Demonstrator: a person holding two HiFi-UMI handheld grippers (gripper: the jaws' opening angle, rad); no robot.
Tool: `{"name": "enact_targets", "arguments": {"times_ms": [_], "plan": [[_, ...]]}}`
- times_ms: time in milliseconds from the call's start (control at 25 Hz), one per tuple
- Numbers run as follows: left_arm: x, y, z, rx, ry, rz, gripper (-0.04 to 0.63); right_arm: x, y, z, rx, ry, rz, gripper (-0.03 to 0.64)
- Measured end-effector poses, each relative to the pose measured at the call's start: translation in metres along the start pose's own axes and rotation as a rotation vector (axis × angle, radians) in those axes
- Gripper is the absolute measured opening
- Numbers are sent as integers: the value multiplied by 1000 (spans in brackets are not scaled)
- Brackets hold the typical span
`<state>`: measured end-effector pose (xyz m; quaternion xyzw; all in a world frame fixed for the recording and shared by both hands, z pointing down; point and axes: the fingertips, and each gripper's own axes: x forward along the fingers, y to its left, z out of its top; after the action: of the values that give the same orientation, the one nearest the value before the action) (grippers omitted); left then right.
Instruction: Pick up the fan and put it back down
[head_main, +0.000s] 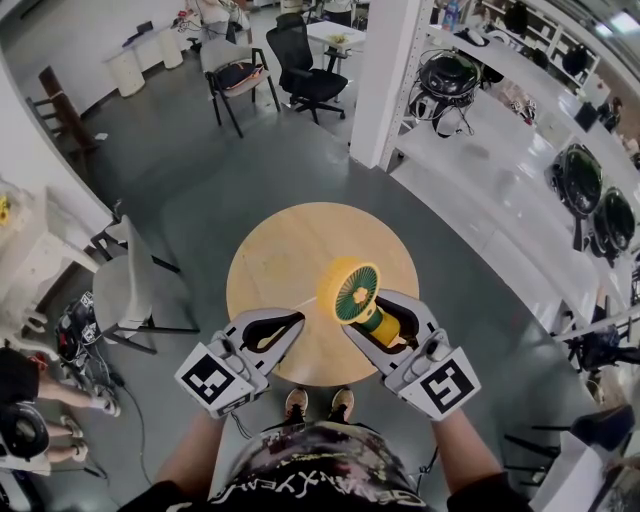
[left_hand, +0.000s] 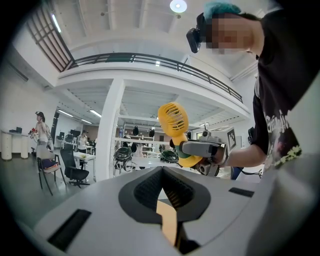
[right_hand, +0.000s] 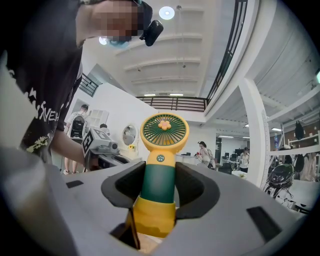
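The fan (head_main: 352, 292), held in the right gripper (head_main: 377, 318), blocks the round table's (head_main: 285, 250) near right; its far half lies open.

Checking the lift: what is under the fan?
The round wooden table, seen around the fan, which the right gripper grips by its handle. The spot directly beneath is covered.

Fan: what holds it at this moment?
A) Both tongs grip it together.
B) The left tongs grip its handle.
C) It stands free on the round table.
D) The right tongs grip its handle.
D: the right gripper view shows the right tongs pressed on the green handle of the fan; the left tongs are shut and empty.
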<state>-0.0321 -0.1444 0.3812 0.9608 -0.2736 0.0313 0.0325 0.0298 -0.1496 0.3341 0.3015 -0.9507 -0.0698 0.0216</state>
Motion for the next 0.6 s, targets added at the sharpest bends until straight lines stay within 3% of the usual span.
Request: {"name": "enact_targets", "arguments": {"times_ms": [600], "plan": [[2, 1, -1, 2, 10, 0, 12, 3, -2, -1, 2, -7, 0, 184]]}}
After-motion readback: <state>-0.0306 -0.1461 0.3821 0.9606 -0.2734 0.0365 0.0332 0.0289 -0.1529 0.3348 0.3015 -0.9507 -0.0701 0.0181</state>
